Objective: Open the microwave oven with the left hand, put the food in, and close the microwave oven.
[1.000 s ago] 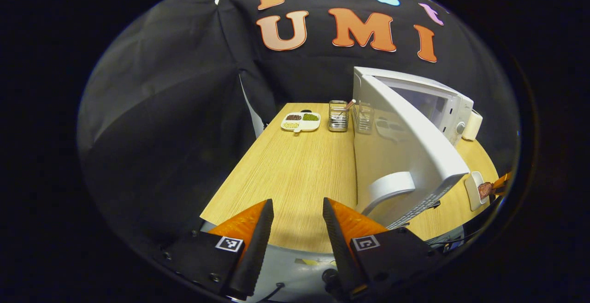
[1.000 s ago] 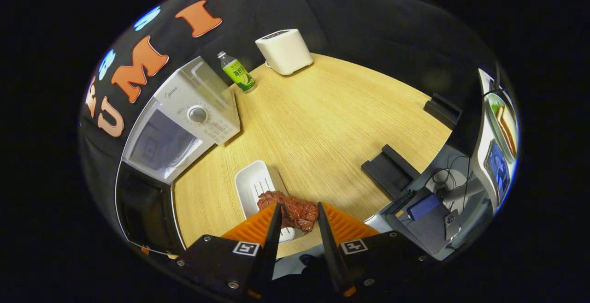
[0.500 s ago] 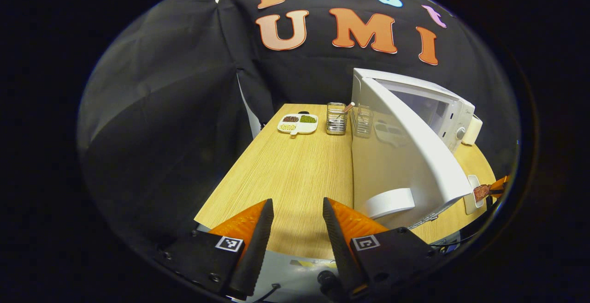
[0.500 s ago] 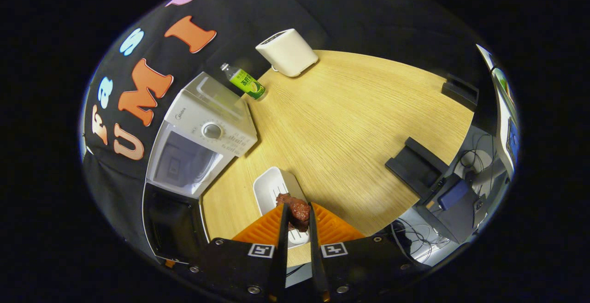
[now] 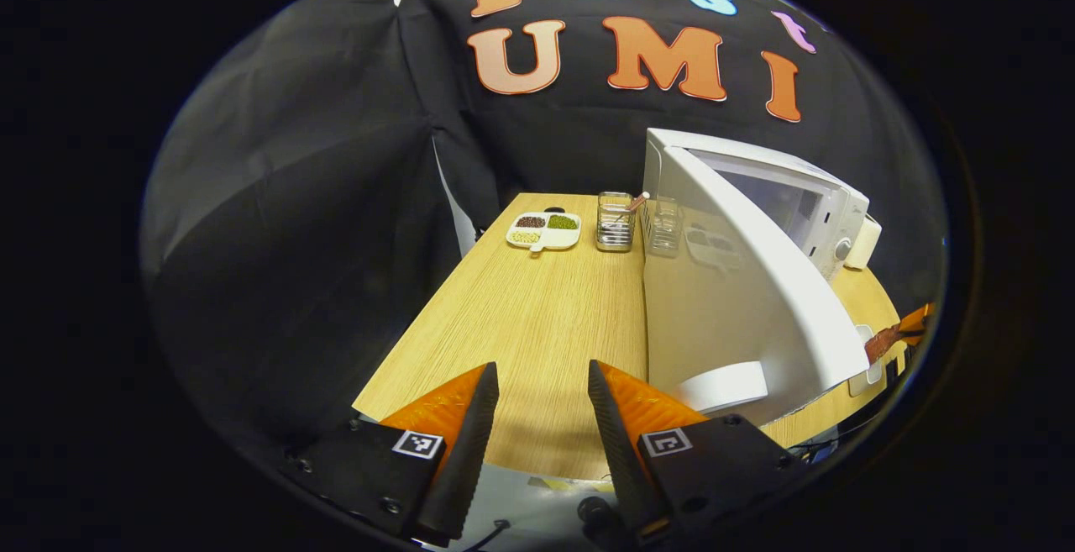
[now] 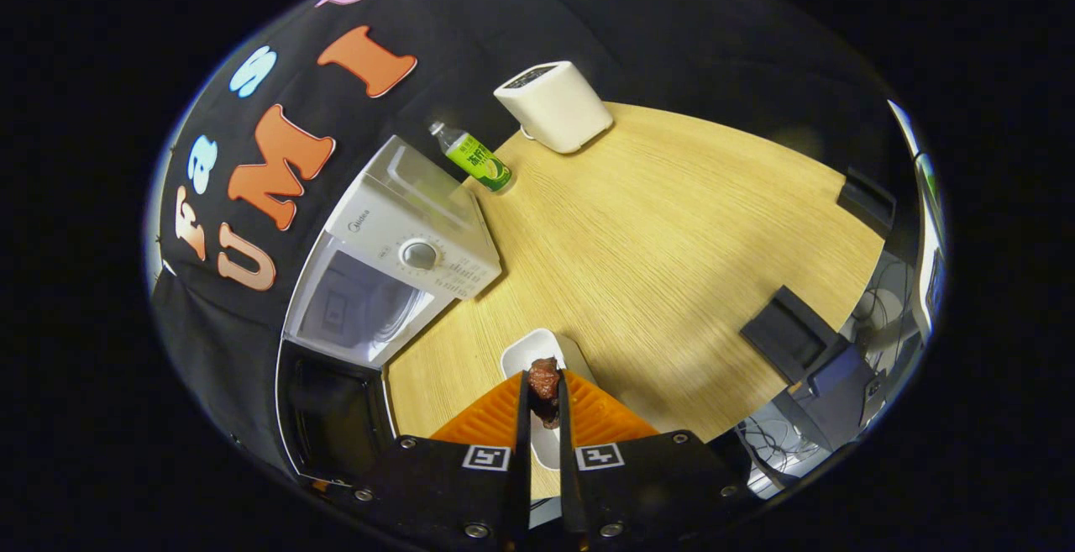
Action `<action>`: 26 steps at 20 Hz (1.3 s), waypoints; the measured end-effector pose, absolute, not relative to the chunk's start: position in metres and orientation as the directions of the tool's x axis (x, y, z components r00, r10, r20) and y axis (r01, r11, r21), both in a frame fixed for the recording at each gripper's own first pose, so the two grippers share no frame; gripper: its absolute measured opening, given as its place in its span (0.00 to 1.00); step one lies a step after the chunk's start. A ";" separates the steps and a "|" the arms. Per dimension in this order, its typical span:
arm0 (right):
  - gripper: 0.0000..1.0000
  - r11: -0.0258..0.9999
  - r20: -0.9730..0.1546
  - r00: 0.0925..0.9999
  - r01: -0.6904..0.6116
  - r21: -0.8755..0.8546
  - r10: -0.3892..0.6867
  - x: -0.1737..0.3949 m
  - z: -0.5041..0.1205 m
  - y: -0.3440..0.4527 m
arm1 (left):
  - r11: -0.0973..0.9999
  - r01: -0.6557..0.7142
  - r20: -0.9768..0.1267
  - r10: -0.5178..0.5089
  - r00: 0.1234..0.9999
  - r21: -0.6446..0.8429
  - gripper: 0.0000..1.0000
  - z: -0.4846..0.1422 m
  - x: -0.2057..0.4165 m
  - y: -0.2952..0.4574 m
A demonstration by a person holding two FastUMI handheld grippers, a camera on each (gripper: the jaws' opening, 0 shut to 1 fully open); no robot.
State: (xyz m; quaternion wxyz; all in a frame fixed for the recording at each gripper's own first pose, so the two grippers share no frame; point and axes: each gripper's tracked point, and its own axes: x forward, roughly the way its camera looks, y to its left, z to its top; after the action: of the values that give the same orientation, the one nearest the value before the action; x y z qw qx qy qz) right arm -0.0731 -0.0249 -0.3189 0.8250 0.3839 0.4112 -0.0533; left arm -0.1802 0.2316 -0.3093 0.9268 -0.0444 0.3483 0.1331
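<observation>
The white microwave (image 5: 806, 199) stands on the right of the wooden table with its door (image 5: 747, 291) swung wide open toward me. My left gripper (image 5: 537, 384) is open over the table's near edge, left of the door, holding nothing. In the right gripper view the microwave (image 6: 403, 258) shows its open cavity (image 6: 353, 308) and dial. My right gripper (image 6: 542, 388) is shut on a brown piece of meat (image 6: 544, 381), lifted just above a white dish (image 6: 537, 350). The meat (image 5: 882, 342) and the right gripper also appear at the far right edge of the left gripper view.
A divided plate of beans (image 5: 544, 229) and a wire utensil holder (image 5: 615, 221) stand at the table's far end. A green bottle (image 6: 474, 157) and a white toaster (image 6: 554, 105) stand beyond the microwave. Black holders (image 6: 785, 333) lie at the table's right edge.
My right gripper closed on the meat and raised it off the white dish. My left gripper drew back slightly; the microwave door stayed open.
</observation>
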 end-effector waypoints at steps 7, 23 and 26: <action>0.14 0.742 -0.659 0.720 0.316 0.591 0.218 -0.043 -0.263 -0.011 | 0.960 -0.278 -0.626 0.231 0.745 0.022 0.67 -0.302 -0.169 0.241; 0.14 0.781 -0.607 0.686 0.091 0.618 0.401 0.023 -0.221 0.169 | 0.971 -0.241 -0.571 0.200 0.796 0.005 0.67 -0.304 -0.153 0.265; 0.14 0.766 -0.584 0.700 0.082 0.638 0.411 0.051 -0.217 0.196 | 0.971 -0.237 -0.568 0.187 0.801 -0.015 0.71 -0.306 -0.152 0.268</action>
State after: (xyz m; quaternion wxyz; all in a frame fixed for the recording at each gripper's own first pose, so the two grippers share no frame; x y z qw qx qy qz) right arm 0.0506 0.1962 -0.2166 0.8615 0.3285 0.3754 0.0954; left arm -0.1521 0.2680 -0.3057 0.9481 -0.0424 0.2946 0.1117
